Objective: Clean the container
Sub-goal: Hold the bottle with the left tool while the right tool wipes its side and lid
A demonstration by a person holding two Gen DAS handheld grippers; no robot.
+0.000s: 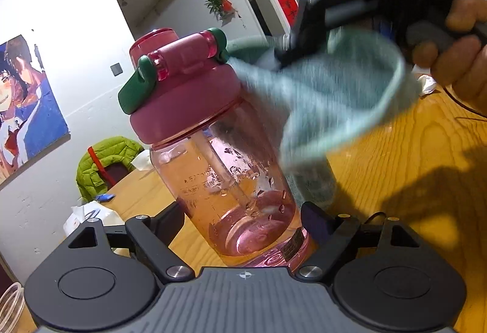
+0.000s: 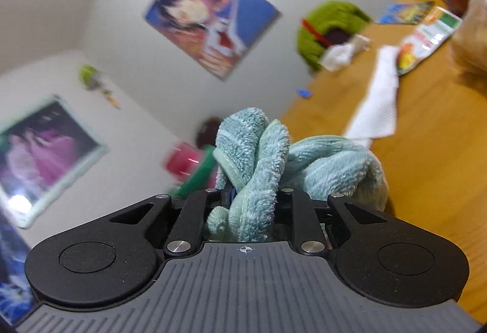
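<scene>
A clear pink bottle (image 1: pixel 231 180) with a pink lid (image 1: pixel 182 89) and green strap stands tilted between the fingers of my left gripper (image 1: pixel 242 211), which is shut on its lower body. My right gripper (image 1: pixel 283 56), held by a person's hand (image 1: pixel 456 59), comes in from the upper right, shut on a light teal cloth (image 1: pixel 334 95). The cloth hangs blurred against the right side of the lid and the bottle's shoulder. In the right wrist view the cloth (image 2: pixel 258 165) is bunched between the fingers of the right gripper (image 2: pixel 251 193), and the lid (image 2: pixel 185 162) shows blurred behind it.
A wooden table (image 1: pixel 411 165) lies under everything. A green jacket (image 1: pixel 103 162) hangs on a chair at its far end, beside a white plastic bag (image 1: pixel 91 217). A paper towel (image 2: pixel 377 101) and snack packets (image 2: pixel 426 37) lie on the table. Posters hang on the wall.
</scene>
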